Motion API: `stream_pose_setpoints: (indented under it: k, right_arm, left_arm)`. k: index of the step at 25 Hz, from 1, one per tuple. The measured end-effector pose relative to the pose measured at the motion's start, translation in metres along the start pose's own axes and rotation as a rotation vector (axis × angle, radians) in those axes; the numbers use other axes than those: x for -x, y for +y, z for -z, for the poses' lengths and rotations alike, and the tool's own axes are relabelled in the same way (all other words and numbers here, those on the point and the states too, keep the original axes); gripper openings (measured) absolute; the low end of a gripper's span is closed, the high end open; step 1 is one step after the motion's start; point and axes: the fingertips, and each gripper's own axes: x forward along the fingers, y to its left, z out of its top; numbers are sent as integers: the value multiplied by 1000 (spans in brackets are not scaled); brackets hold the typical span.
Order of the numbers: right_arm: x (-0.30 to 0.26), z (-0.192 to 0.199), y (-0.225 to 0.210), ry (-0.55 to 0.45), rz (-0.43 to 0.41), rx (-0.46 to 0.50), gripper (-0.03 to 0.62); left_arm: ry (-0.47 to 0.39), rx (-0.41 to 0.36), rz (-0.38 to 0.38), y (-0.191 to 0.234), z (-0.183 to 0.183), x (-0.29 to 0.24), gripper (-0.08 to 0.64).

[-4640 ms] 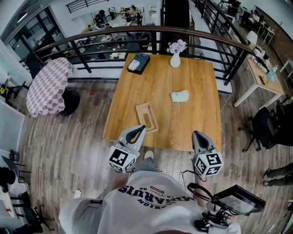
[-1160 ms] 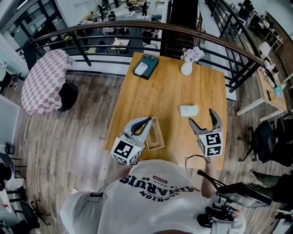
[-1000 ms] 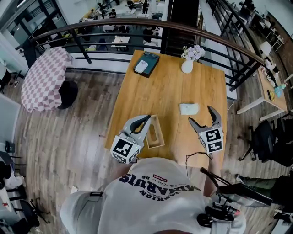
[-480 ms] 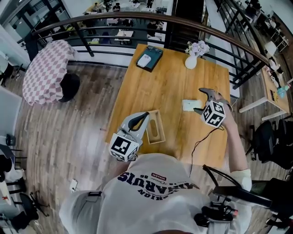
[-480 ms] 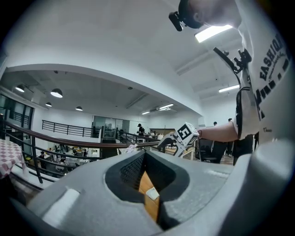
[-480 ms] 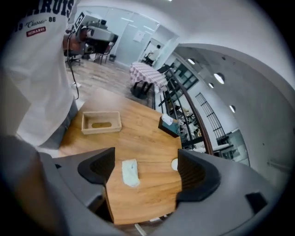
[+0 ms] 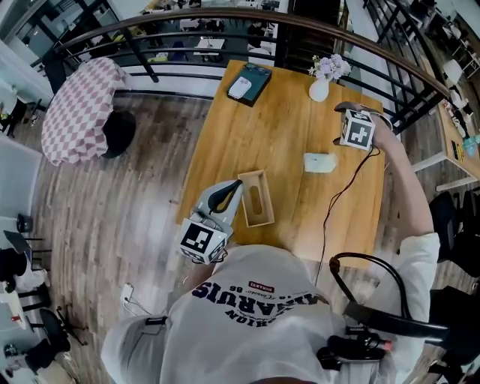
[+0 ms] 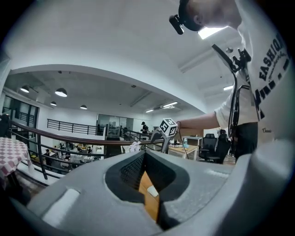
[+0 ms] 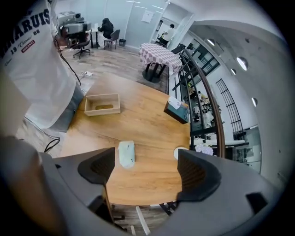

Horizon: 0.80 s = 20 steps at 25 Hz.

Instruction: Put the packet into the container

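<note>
The pale green packet (image 7: 320,162) lies flat on the wooden table (image 7: 277,127), right of centre. The open wooden container (image 7: 255,199) stands near the table's front left edge, with nothing visible in it. My right gripper (image 7: 346,110) is held high over the far right of the table, beyond the packet, and is open and empty. Its own view looks down on the packet (image 9: 126,153) by the left jaw of the right gripper (image 9: 146,168), with the container (image 9: 102,104) farther off. My left gripper (image 7: 234,187) hovers at the container's left side, jaws together. In its own view the left gripper (image 8: 144,156) shows only a sliver of table.
A dark teal box (image 7: 250,81) with a white item on top sits at the far left corner. A white vase of flowers (image 7: 321,88) stands at the far edge, close to the right gripper. A railing (image 7: 225,22) runs behind the table. A cable (image 7: 341,199) trails over the table's right side.
My right gripper has risen from beside the packet and swung toward the far right edge, still open and empty. The packet and container stay put. The left gripper has hardly moved.
</note>
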Motion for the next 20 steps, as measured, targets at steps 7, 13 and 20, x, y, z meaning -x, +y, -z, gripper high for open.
stream_pose_setpoints:
  k: [7, 13, 20]
  right_arm:
    - [-52, 12, 35, 20, -102, 68, 425]
    - [-134, 35, 75, 77, -205, 125, 425]
    - [-221, 65, 93, 160, -201, 160, 425]
  left_arm:
    - [24, 4, -35, 1, 5, 2, 2]
    - [40, 14, -73, 1, 8, 2, 2]
    - [80, 13, -125, 3, 17, 8, 2]
